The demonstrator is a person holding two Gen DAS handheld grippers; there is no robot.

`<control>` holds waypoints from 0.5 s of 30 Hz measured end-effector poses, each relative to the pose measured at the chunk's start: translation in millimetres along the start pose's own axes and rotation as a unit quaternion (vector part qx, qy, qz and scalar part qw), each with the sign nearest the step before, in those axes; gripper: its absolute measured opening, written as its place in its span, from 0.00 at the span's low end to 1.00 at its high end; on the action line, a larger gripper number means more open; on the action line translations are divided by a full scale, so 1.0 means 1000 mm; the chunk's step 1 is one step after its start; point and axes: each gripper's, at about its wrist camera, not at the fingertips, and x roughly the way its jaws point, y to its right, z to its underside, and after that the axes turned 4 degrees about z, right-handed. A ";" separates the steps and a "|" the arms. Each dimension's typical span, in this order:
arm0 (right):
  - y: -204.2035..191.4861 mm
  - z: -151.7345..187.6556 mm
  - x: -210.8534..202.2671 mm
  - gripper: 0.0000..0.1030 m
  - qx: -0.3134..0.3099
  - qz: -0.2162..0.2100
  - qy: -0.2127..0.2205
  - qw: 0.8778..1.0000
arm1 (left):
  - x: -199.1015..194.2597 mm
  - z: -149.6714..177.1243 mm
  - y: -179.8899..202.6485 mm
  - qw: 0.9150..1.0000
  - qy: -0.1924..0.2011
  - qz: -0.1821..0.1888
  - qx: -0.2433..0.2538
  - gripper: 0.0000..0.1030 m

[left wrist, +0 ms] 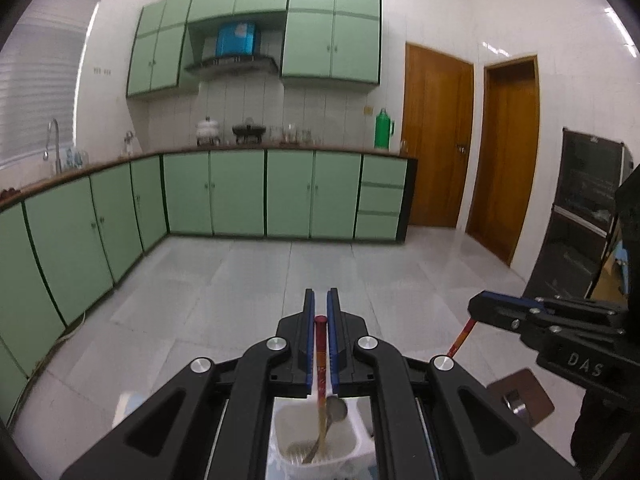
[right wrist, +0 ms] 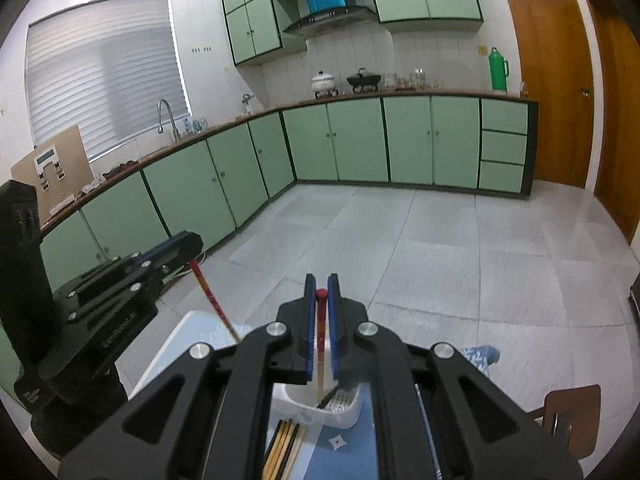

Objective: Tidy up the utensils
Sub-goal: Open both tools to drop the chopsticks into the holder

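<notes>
each hand-held gripper, left (left wrist: 321, 310) and right (right wrist: 321, 294), clamps a red chopstick (left wrist: 321, 344) over the white holder (right wrist: 340, 412); loose chopsticks (right wrist: 284, 446) lie just beside it.

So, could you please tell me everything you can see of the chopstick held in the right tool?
The chopstick is slim, with a red top end and a red patterned upper shaft fading to plain tan wood lower down. It stands nearly upright, clamped between the blue pads of the right tool, its red end showing between them. Its lower end dips into the white utensil holder.
</notes>
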 end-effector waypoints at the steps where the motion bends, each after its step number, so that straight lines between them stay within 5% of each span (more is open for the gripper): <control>1: 0.000 0.004 0.002 0.08 0.001 0.000 -0.002 1.000 | 0.001 0.005 -0.002 1.000 -0.006 -0.003 0.000 0.06; 4: 0.001 0.012 0.003 0.10 0.010 -0.003 -0.011 1.000 | 0.003 0.013 -0.006 1.000 -0.019 -0.002 -0.007 0.12; 7: 0.005 0.016 -0.006 0.29 0.022 -0.001 -0.001 1.000 | -0.005 0.016 -0.008 1.000 -0.022 -0.003 -0.010 0.25; 12: 0.009 0.025 -0.034 0.37 0.026 0.004 0.022 0.999 | -0.033 0.018 -0.008 1.000 -0.009 -0.008 -0.012 0.42; 15: 0.012 0.038 -0.058 0.52 0.032 0.012 0.040 0.999 | -0.060 0.027 -0.006 1.000 -0.002 -0.020 -0.017 0.59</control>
